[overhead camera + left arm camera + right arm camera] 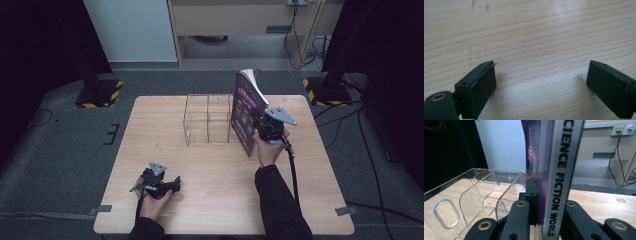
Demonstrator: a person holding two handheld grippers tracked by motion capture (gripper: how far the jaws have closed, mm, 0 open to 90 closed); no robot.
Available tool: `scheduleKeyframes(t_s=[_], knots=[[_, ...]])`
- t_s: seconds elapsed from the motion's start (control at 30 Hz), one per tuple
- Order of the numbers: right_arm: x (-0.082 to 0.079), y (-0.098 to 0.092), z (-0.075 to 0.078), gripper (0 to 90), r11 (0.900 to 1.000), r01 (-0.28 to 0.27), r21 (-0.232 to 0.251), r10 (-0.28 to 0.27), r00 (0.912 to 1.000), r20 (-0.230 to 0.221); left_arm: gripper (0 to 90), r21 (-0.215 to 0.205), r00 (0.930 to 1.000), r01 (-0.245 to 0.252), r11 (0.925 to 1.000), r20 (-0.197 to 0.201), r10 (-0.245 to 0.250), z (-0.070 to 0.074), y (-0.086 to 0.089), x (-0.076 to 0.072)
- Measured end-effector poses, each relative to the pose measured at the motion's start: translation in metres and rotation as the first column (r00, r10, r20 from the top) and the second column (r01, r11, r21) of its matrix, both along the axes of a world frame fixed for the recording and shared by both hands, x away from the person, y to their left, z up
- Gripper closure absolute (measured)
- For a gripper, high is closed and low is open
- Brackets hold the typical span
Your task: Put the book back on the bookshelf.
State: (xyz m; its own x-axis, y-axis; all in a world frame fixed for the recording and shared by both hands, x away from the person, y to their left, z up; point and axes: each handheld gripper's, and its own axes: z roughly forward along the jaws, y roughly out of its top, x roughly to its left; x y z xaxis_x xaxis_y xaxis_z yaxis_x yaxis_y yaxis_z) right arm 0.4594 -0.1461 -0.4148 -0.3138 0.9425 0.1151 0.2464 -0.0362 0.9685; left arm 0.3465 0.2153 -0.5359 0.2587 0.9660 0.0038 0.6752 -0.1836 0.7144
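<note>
- The right tongs [257,125] sit right of centre in the high view, clenched on a book [248,107] that stands upright with its lower edge near the surface [210,165]
- In the right gripper view the book's [564,170] pale spine fills the middle of the frame from top to bottom, reading "SCIENCE FICTION WORLD", with the black jaws pressed against it from either side at the bottom of the picture
- The book's purple cover faces the left of the high view, towards a clear plastic rack [207,120] with upright dividers that stands at the centre top of the surface; book and rack are just beside each other, and whether they touch cannot be told
- In the right gripper view the rack [474,195] lies in the lower left of the frame, its curved clear dividers one behind another
- The left tongs [172,186] rest in the lower left of the high view, low over the surface, well apart from the book and the rack
- In the left gripper view the left tongs [541,82] are released, the two black jaws standing wide at the bottom corners of the frame with bare wood grain between them
</note>
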Motion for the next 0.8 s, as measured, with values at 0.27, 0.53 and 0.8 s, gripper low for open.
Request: scheduleKeyframes(t_s=[0.27, 0.53, 0.8], knots=[[-0.0055, 0.0020, -0.0039, 82.1, 0.999, 0.002, -0.042, -0.002, 1.0000, 0.010, 8.0, 0.000, 1.0000, 0.000, 1.0000, 0.000, 0.000, 0.0000, 0.0000, 0.0000], [-0.0085, 0.0006, -0.0027, 81.3, 0.998, 0.000, -0.060, 0.000, 1.0000, -0.003, 8.0, 0.000, 1.0000, 0.000, 1.0000, 0.000, 0.000, 0.0000, 0.0000, 0.0000], [-0.0106, 0.0030, -0.0037, 82.6, 0.999, 0.027, -0.046, -0.027, 0.9996, 0.001, 8.0, 0.000, 1.0000, 0.000, 1.0000, 0.000, 0.000, 0.0000, 0.0000, 0.0000]])
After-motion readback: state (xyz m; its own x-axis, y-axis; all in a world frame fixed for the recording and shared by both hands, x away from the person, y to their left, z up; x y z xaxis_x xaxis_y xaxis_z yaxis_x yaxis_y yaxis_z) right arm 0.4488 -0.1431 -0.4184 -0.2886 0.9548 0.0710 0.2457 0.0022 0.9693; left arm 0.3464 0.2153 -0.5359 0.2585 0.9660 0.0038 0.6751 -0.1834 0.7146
